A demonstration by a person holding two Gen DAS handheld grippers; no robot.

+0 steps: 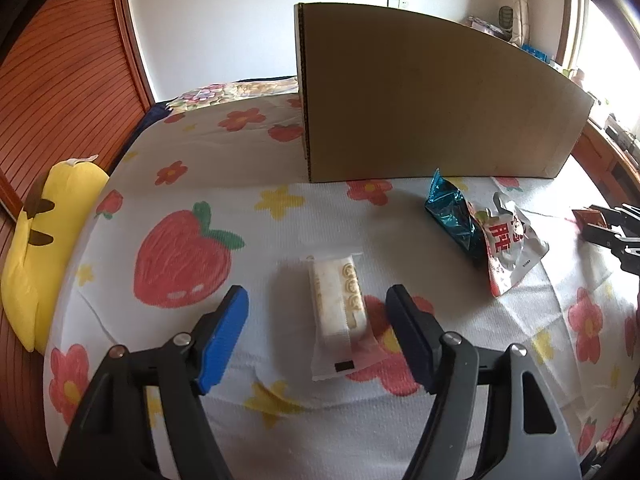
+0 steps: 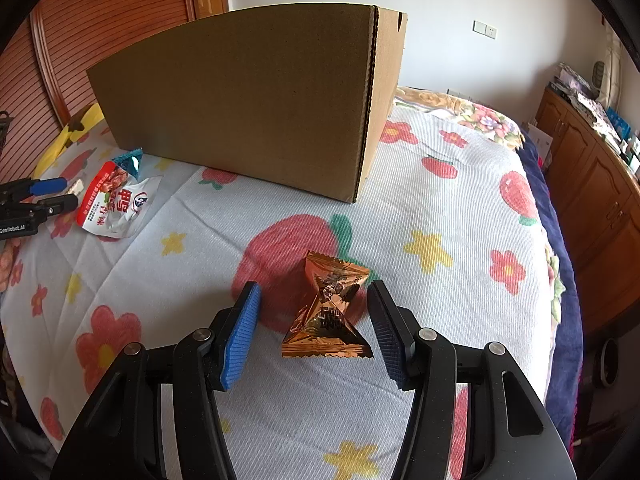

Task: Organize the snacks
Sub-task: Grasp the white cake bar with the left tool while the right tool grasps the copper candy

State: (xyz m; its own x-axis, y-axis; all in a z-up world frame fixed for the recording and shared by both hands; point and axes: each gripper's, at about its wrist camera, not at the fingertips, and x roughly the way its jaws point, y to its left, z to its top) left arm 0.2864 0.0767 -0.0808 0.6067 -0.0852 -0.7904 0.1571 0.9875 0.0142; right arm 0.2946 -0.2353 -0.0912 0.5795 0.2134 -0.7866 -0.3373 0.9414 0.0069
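Note:
My left gripper [image 1: 316, 294] is open, tilted down over the flowered bed cover [image 1: 200, 184]. A white wrapped snack bar [image 1: 338, 308] lies lengthwise between its fingers, and neither pad touches it. My right gripper [image 2: 313, 285] is also open and straddles an orange foil snack packet [image 2: 328, 312] lying on the cover; the right pad is very close to the packet, the left one stands apart. A teal foil packet [image 1: 452, 216] and a red-and-white pouch [image 1: 508, 252] lie together between the two grippers. Behind them stands a tall cardboard box [image 1: 420, 100], whose inside is hidden.
A yellow plush toy [image 1: 44, 240] lies at the bed's left edge against a wooden slatted door [image 1: 60, 80]. A wooden cabinet [image 2: 592, 200] with clutter on top runs along the right side. The bed drops off to the right beyond a dark blue blanket [image 2: 560, 240].

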